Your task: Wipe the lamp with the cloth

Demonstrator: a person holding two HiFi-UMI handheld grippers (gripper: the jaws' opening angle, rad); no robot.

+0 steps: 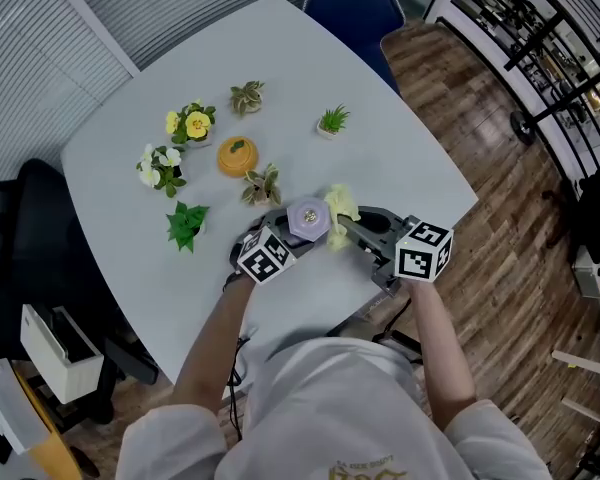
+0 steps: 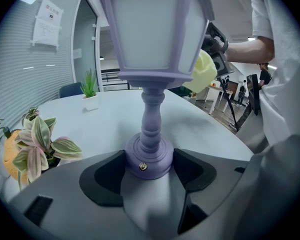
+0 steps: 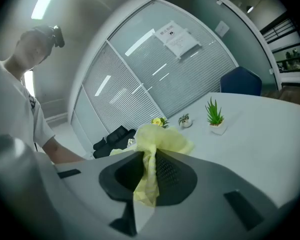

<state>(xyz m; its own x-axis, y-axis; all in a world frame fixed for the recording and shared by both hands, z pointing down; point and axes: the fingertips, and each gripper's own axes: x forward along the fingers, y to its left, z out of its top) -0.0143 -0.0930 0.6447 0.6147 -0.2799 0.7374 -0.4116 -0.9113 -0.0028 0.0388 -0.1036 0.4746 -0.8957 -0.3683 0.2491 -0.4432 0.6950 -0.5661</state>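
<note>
Your left gripper point(image 2: 149, 168) is closed on the base of the purple lamp point(image 2: 152, 29), lower centre. Your right gripper point(image 3: 147, 176) pinches the yellow cloth point(image 3: 159, 140), just beside the shade.

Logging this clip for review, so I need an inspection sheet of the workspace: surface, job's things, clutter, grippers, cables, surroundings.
Surface: white table, no spills seen.
Job's things: purple lamp upright on the table; yellow cloth bunched beside the lamp's shade.
Clutter: several small potted plants beyond the lamp, none touching it.
Grippers: left gripper has its fingers closed on the lamp's base; right gripper pinches the cloth.
Cables: possibly a thin dark cord below the left forearm; unclear.
Surroundings: blue chair at the far edge, wooden floor, blinds.
</note>
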